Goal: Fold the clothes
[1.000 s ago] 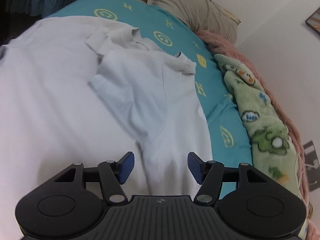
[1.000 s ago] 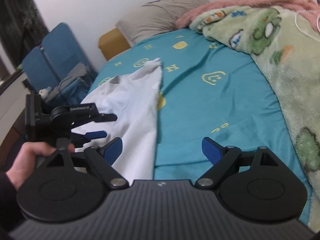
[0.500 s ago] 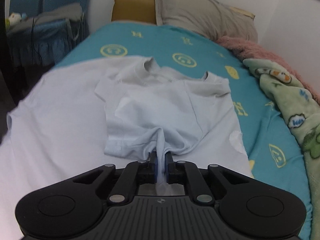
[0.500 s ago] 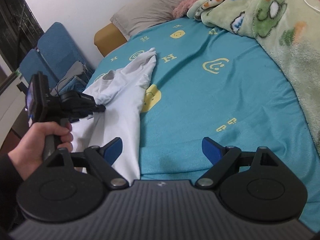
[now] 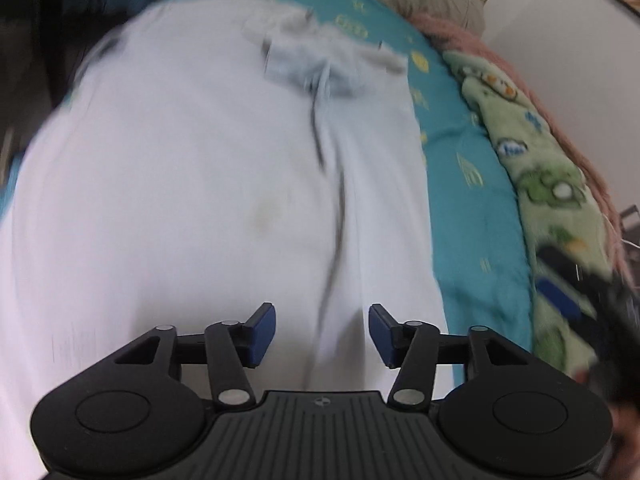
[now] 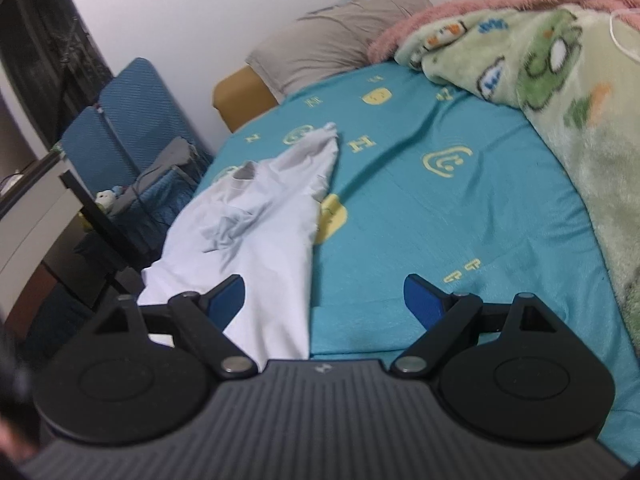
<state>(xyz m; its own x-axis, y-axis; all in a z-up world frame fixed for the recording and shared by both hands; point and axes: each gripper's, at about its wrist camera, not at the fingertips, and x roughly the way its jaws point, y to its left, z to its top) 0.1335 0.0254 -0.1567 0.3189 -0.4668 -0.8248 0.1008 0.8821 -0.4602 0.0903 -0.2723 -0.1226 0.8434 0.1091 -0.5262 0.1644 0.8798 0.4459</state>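
Observation:
A white T-shirt (image 5: 208,184) lies spread on the teal bed sheet (image 5: 472,208), blurred by motion in the left wrist view, with its bunched sleeve and collar at the far end. My left gripper (image 5: 322,334) hangs open just above the shirt's near part, nothing between its blue pads. In the right wrist view the same shirt (image 6: 260,224) lies along the bed's left side, one sleeve folded inward. My right gripper (image 6: 324,298) stands open over the shirt's right edge and the sheet (image 6: 460,216), holding nothing.
A green cartoon blanket (image 6: 560,92) over a pink one covers the bed's right side. A grey pillow (image 6: 340,44) lies at the head. A blue chair (image 6: 120,120) with clothes and a dark desk (image 6: 80,216) stand left of the bed.
My left gripper, shut on a pinch of the shirt half a second ago, has let go and opened, and pulled back toward the shirt's near end. The right gripper stayed open and shifted slightly.

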